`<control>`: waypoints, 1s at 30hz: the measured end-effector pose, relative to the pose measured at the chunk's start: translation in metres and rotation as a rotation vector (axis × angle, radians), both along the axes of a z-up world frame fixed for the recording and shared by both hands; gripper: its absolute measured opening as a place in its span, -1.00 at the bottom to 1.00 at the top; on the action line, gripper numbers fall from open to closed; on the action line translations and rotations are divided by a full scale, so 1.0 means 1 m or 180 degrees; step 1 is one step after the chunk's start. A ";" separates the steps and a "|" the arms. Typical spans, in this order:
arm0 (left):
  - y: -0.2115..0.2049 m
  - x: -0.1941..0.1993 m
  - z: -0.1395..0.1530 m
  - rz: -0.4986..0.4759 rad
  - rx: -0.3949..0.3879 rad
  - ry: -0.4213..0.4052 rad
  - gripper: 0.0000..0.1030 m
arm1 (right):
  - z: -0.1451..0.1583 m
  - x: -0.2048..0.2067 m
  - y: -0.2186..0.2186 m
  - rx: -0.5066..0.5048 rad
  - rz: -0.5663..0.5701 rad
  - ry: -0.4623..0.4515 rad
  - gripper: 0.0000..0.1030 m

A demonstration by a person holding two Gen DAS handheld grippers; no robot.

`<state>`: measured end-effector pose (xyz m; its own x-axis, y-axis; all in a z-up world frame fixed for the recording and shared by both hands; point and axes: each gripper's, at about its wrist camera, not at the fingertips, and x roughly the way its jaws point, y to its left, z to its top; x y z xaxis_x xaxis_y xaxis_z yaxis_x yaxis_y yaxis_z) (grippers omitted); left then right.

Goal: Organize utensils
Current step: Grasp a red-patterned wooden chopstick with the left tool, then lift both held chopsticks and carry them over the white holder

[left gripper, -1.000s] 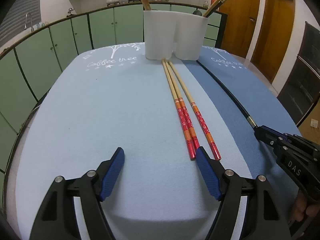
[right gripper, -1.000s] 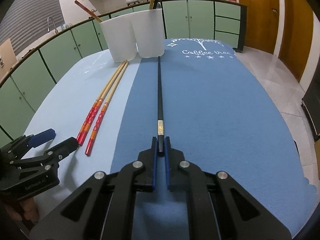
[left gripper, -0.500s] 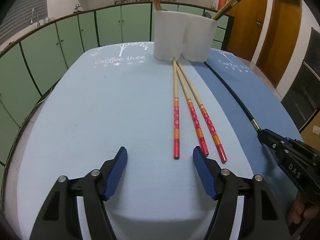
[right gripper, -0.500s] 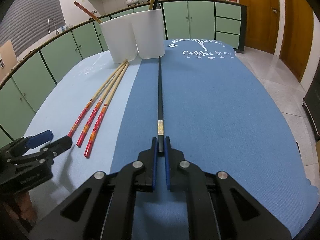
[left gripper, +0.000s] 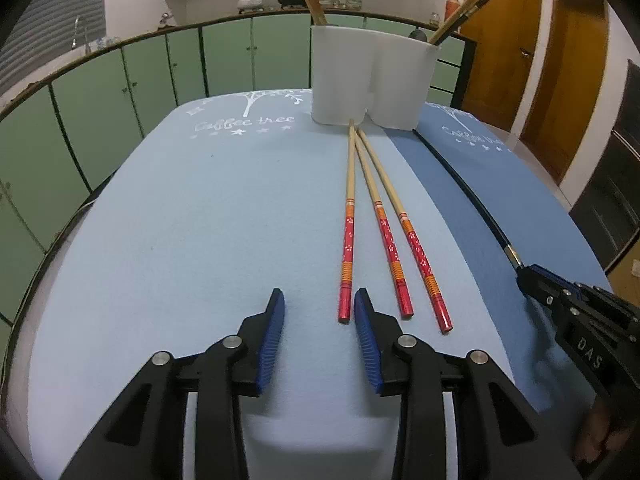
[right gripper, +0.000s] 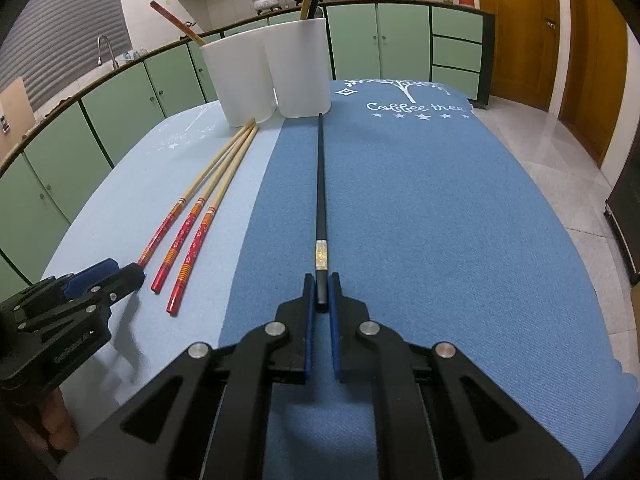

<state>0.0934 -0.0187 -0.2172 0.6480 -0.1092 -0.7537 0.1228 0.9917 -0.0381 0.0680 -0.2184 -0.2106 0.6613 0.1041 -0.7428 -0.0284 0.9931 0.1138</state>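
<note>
Left gripper [left gripper: 318, 304] seen with blue pads partly spread, jaws just now narrowing, nothing between them; right-hand pad tip just beside the red butt of the nearest of three bamboo chopsticks with red-and-orange patterned ends [left gripper: 349, 236], touching or not cannot be told. Chopsticks lying fanned on the pale blue felt mat [left gripper: 180, 220], plain tips converging against the base of the white plastic twin-cup utensil holder [left gripper: 372, 80]. Right gripper [right gripper: 321, 292] pressed together, pinching the butt of a long black chopstick with a pearly band [right gripper: 321, 184]. Black stick lying straight along the darker blue felt mat [right gripper: 440, 220], far tip touching or nearly touching the holder [right gripper: 276, 76]. Holder standing upright at the far end where the mats meet, more chopsticks leaning out of both cups. Green kitchen cabinets [left gripper: 228, 56] behind the table.
</note>
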 end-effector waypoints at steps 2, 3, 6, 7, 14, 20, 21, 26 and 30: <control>-0.001 0.001 0.000 0.0015 0.0006 -0.0004 -0.31 | 0.000 0.000 0.000 0.0000 0.0001 0.0000 -0.88; -0.001 0.001 0.000 0.0037 0.0017 -0.0009 -0.34 | 0.000 0.000 0.000 0.0001 0.0001 0.0000 -0.88; 0.000 0.000 0.001 0.0055 -0.0001 -0.0008 -0.86 | 0.000 0.001 0.000 0.0010 0.0005 0.0005 -0.88; 0.000 0.001 0.001 0.0058 -0.0004 -0.0001 -0.86 | 0.000 0.001 0.001 0.0005 0.0012 0.0008 -0.88; 0.004 -0.003 0.016 -0.0009 -0.0104 -0.0039 -0.88 | 0.011 0.000 -0.007 0.0004 0.0018 -0.0022 -0.89; 0.005 -0.013 0.056 -0.0102 -0.0130 -0.0304 -0.89 | 0.039 -0.003 -0.010 -0.0067 0.0092 -0.0222 -0.89; 0.006 -0.014 0.063 -0.0111 -0.0134 -0.0357 -0.89 | 0.044 -0.003 -0.010 -0.0080 0.0105 -0.0255 -0.89; 0.008 -0.018 0.099 -0.0138 -0.0171 -0.0593 -0.89 | 0.074 -0.003 -0.017 -0.0070 0.0146 -0.0452 -0.89; 0.010 -0.017 0.125 -0.0156 -0.0191 -0.0796 -0.89 | 0.101 0.001 -0.023 -0.0026 0.0178 -0.0622 -0.89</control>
<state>0.0763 -0.0086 -0.0922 0.8062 -0.1849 -0.5620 0.1838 0.9812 -0.0592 0.0685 -0.2409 -0.1095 0.7863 0.1393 -0.6020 -0.1044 0.9902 0.0928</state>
